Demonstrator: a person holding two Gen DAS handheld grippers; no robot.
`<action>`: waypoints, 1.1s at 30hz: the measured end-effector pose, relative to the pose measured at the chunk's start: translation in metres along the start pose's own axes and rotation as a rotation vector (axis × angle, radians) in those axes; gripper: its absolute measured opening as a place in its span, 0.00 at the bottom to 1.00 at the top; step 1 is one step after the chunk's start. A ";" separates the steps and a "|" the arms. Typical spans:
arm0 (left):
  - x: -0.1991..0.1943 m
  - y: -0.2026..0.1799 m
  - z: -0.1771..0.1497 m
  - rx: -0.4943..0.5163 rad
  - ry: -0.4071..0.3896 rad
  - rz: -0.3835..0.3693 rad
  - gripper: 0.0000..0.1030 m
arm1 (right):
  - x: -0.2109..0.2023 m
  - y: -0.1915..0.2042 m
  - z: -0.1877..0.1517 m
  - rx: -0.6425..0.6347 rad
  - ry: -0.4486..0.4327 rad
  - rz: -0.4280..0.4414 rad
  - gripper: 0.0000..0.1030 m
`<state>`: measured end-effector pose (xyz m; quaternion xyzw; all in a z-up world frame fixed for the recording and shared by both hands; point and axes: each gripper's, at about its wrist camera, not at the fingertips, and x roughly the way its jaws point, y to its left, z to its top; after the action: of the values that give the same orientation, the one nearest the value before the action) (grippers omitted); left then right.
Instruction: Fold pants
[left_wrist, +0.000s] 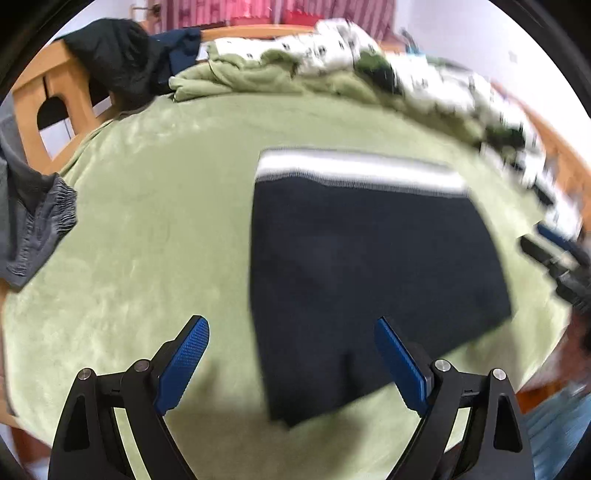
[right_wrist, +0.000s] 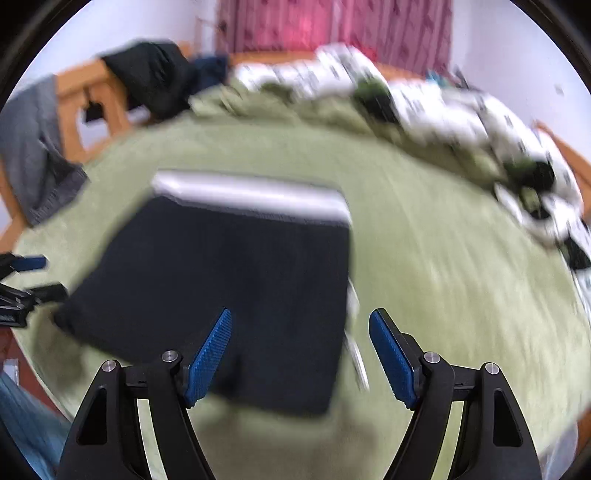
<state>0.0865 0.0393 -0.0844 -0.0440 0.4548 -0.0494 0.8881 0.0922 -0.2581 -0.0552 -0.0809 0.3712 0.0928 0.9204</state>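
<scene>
Dark navy pants (left_wrist: 369, 266) with a white and grey waistband lie folded into a flat rectangle on the green blanket (left_wrist: 155, 229). They also show in the right wrist view (right_wrist: 240, 280). My left gripper (left_wrist: 291, 328) is open and empty, above the near left edge of the pants. My right gripper (right_wrist: 301, 321) is open and empty, above the near right edge of the pants. The right gripper shows at the right edge of the left wrist view (left_wrist: 554, 258). Both views are motion-blurred.
A grey garment (left_wrist: 33, 221) hangs at the left over the wooden bed frame (left_wrist: 66, 96). Black clothes (left_wrist: 118, 62) drape on the frame. A bunched green blanket (left_wrist: 240, 77) and a white patterned quilt (left_wrist: 424, 85) lie along the back and right.
</scene>
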 end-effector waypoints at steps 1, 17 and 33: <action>0.002 0.001 0.006 -0.020 -0.013 -0.003 0.89 | 0.003 0.003 0.010 -0.002 -0.057 0.004 0.75; 0.144 -0.012 0.063 -0.108 0.098 0.015 0.90 | 0.156 -0.043 0.038 0.210 0.097 0.052 0.72; 0.098 0.005 0.018 -0.131 0.174 -0.024 0.90 | 0.098 -0.020 0.015 0.214 0.155 0.008 0.74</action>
<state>0.1579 0.0326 -0.1535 -0.1029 0.5319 -0.0336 0.8398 0.1765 -0.2633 -0.1111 0.0125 0.4495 0.0496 0.8918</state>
